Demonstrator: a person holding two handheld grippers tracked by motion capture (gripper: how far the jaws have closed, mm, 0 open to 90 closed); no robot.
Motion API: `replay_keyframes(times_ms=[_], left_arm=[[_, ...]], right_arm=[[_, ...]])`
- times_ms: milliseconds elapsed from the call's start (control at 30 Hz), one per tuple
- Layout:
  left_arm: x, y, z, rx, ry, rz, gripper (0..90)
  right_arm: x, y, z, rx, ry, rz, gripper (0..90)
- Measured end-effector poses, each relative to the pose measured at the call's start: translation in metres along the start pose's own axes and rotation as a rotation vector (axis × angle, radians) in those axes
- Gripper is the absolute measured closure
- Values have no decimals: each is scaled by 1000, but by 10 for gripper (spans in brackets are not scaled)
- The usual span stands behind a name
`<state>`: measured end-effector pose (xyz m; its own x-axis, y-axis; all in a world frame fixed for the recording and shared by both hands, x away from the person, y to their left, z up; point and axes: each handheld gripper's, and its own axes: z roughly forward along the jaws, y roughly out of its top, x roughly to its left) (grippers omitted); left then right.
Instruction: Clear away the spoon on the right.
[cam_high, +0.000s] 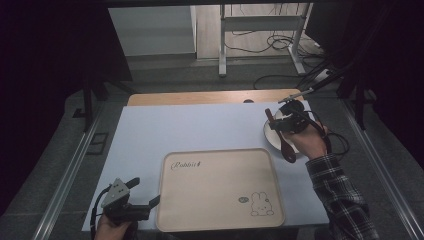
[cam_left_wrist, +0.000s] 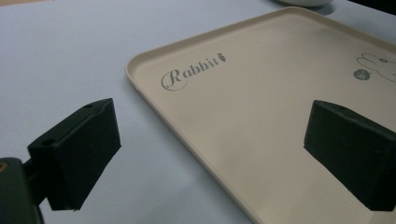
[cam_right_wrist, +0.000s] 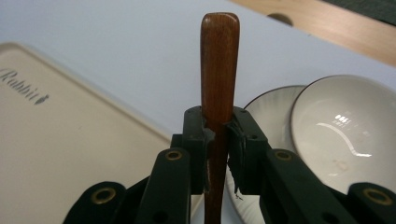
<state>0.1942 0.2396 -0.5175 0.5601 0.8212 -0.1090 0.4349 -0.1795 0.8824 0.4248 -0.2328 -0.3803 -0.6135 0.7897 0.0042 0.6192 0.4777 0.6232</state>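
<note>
My right gripper (cam_high: 281, 125) is shut on a dark wooden spoon (cam_high: 288, 151), held above the table's right side. In the right gripper view its jaws (cam_right_wrist: 217, 149) clamp the spoon's handle (cam_right_wrist: 219, 60), which sticks up and away from the camera. Just beyond and beside it, a white bowl (cam_right_wrist: 345, 130) rests on a white fluted plate (cam_right_wrist: 271, 100). The plate (cam_high: 269, 137) is partly hidden under the gripper in the high view. A beige tray (cam_high: 220, 185) with a rabbit drawing lies at the front centre. My left gripper (cam_high: 145, 191) rests open at the tray's front left corner, with nothing between its jaws (cam_left_wrist: 215, 149).
A pale blue mat (cam_high: 200, 125) covers the table, with a wooden strip (cam_high: 200, 97) at the far edge. The tray (cam_left_wrist: 261, 93) has a low raised rim. Metal rails run along both sides of the table. Desk legs and cables stand behind it.
</note>
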Motion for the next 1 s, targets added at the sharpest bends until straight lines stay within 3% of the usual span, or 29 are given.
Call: replay_keyframes(times_ms=[500, 800, 1000], left_arm=[[0, 0, 1, 4, 1, 2, 35], [0, 0, 1, 7, -1, 4, 35], [-1, 1, 1, 11, -1, 8, 36]], right_arm=[[45, -28, 0, 63, 82, -43, 780], [68, -41, 4, 72, 137, -60, 780], [77, -53, 17, 105, 170, -39, 781]])
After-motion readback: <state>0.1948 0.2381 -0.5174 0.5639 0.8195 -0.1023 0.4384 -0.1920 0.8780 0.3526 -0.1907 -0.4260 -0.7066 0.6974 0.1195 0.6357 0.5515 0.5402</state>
